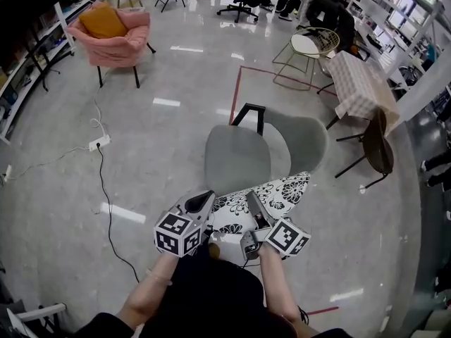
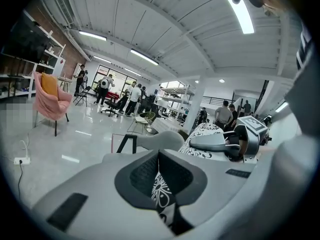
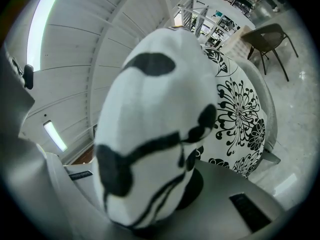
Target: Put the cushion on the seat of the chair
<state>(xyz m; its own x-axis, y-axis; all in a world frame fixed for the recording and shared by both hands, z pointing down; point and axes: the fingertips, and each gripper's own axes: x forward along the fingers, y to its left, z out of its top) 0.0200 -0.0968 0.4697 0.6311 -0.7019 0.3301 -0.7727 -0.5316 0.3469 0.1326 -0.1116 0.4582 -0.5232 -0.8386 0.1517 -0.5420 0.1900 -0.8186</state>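
Head view high above, facing steeply down on grey chair and floral cushion, left gripper view low, near level, cushion fabric at the lens, pink armchair shared with head view, right gripper view pressed against the cushion, tilted toward ceiling

Lighting: bright and even, from ceiling strip lights; you see them mirrored as white bars on the glossy floor.
Shadows: soft, faint.
Distortion: strong fisheye bending in all three views; black corners ring both gripper views.
Focus: your head view is sharp. The cushion is blurred where it crowds the right gripper view's lens, and its farther pattern is crisp.
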